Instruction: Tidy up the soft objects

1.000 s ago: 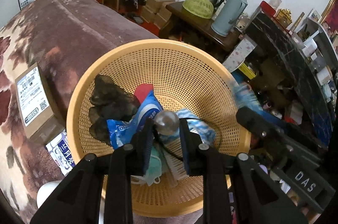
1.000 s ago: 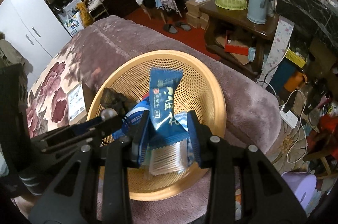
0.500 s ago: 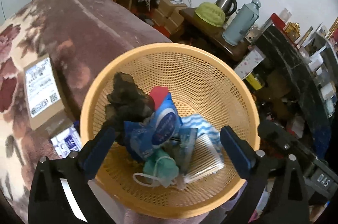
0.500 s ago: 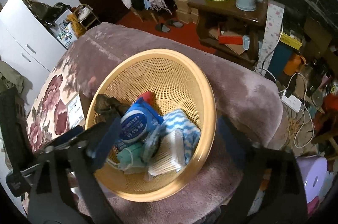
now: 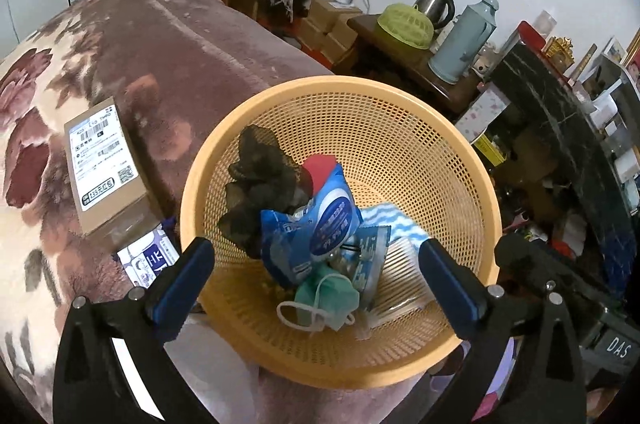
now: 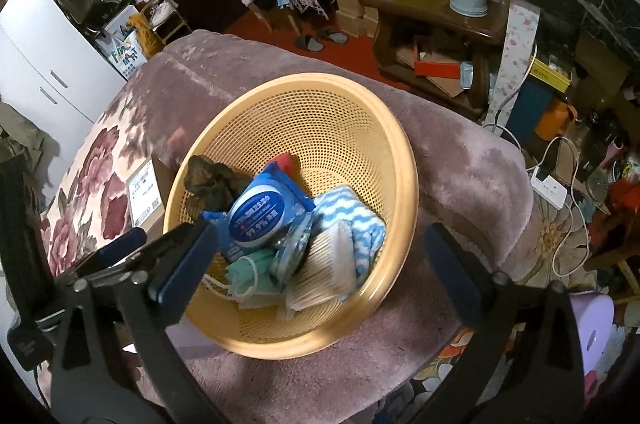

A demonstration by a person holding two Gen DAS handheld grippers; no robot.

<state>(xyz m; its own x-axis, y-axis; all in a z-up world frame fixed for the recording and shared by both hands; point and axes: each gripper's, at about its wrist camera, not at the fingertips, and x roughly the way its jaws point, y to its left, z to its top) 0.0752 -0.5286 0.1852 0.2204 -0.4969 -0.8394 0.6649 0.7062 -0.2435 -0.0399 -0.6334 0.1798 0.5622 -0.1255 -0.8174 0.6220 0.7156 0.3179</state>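
On the mauve plush blanket [image 6: 460, 163] sits a round orange mesh basket [image 5: 400, 127], and every soft object in view lies heaped in its lower half; a dark crumpled cloth [image 5: 260, 183] rests against the left wall, touching a blue wet-wipes pack [image 5: 324, 220] with a round white-rimmed label; a red item [image 5: 320, 165] peeks out behind that pack; a teal face mask [image 5: 328, 294] with white ear loops lies at the front of the heap, just beside a small blue sachet [image 5: 370, 264] and a clear packet of cotton swabs [image 6: 332, 272]; a blue-and-white wavy cloth [image 6: 352, 220] lies under them toward the right. The left gripper [image 5: 316, 272] hovers over the basket with its jaws spread wide and nothing between them; the right gripper [image 6: 316, 260] likewise hangs above the basket, jaws wide apart and empty. Left of the basket, a cardboard parcel [image 5: 104, 163] with a shipping label lies on the floral part of the blanket, with a small printed carton [image 5: 148, 258] just beside it.
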